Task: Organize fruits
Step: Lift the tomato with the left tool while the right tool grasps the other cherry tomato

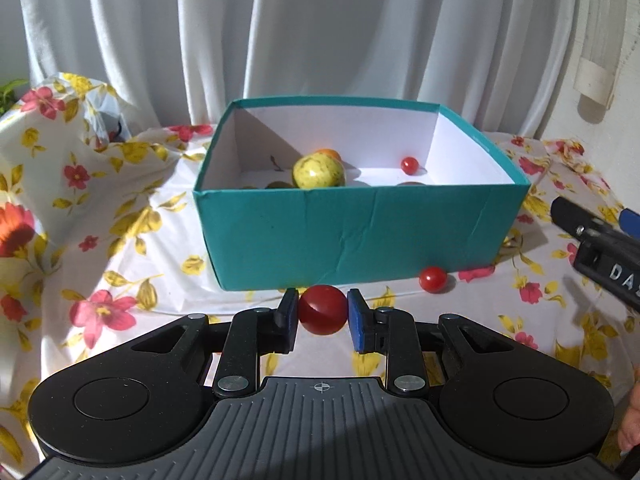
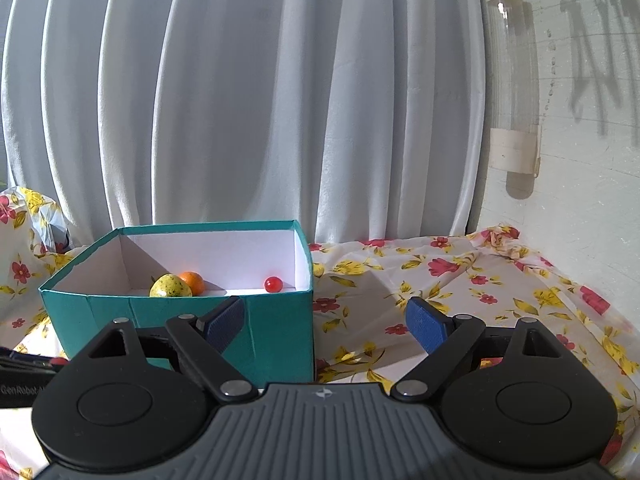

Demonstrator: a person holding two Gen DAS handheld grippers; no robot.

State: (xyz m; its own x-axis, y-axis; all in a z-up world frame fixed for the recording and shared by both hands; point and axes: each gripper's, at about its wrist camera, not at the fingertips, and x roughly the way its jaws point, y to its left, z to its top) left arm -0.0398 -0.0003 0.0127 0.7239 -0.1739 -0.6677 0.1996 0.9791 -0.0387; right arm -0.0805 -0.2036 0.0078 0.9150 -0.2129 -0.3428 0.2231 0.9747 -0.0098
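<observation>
The left gripper (image 1: 323, 314) pinches a red tomato (image 1: 322, 309) at six o'clock of the teal box (image 1: 352, 228). Several fruits already lie inside; another cherry tomato (image 1: 433, 279) waits outside. The right gripper (image 2: 324, 322) is spread, empty.

White curtain (image 2: 240, 100) behind floral tablecloth (image 2: 460, 280); sunlit white wall (image 2: 580, 200) right.

A teal box (image 1: 352, 236) with white inside sits on a red-and-yellow-flowered white tablecloth (image 1: 100, 280).
</observation>
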